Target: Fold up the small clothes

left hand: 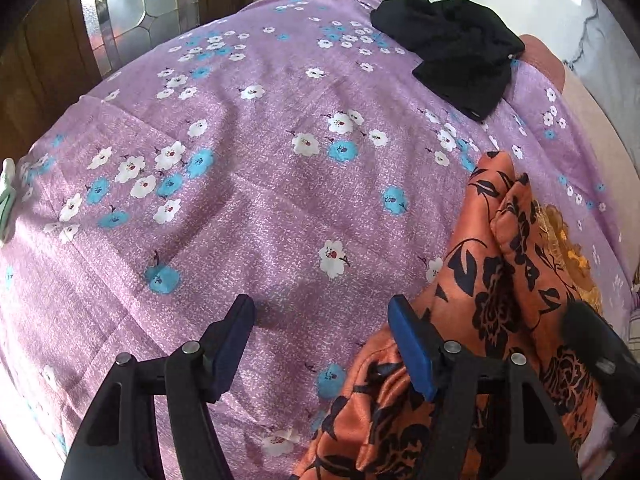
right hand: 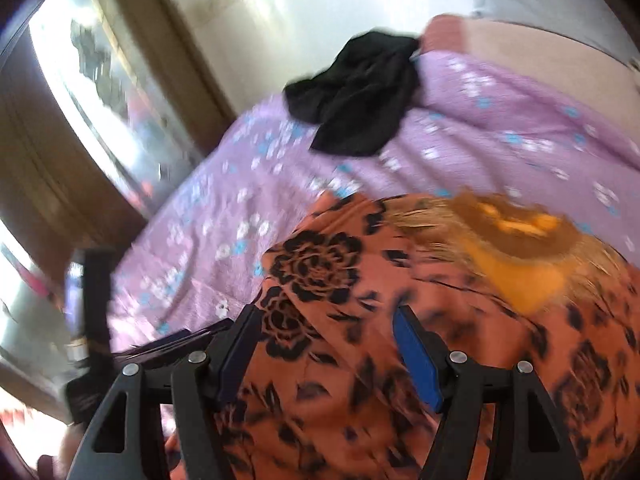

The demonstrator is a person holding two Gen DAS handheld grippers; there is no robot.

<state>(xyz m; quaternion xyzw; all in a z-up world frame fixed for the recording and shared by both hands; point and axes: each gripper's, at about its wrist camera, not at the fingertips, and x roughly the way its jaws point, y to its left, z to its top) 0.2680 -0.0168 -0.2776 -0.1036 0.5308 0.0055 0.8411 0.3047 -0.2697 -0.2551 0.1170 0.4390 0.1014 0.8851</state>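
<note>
Left wrist view is showing the orange floral garment (left hand: 500, 280) lying bunched at the right side of the bed, on the purple flowered sheet (left hand: 260, 200). It is rumpled, with one ridge of cloth standing up, so no fold looks done yet. A yellow embroidered patch (left hand: 560, 240) is showing on its far side; in the right wrist view the same patch (right hand: 516, 248) is sitting just beyond the open fingers, probably a neck or chest panel, blurred.

A black garment (left hand: 448, 48) is lying crumpled near the far edge of the bed, well apart from the orange one, likely waiting its turn or already set aside; cannot tell which.

The left gripper (left hand: 320, 344) is hovering over the sheet just beside the orange cloth's edge. Its fingers (left hand: 412, 348) are standing wide apart and gripping nothing; the right-hand finger is overlapping the cloth edge, but contact is unclear.

The right gripper (right hand: 324, 348) is sitting directly over the orange garment (right hand: 360, 280), fingers (right hand: 416, 352) also spread wide, nothing pinched between them. The view is motion-blurred, so touch cannot be confirmed.

Judging by this, both grippers are lining up on opposite sides of the garment, probably to spread or flatten it before the first fold. The fabric looks slick and satiny, so it is likely slipping easily from a shallow pinch.
</note>
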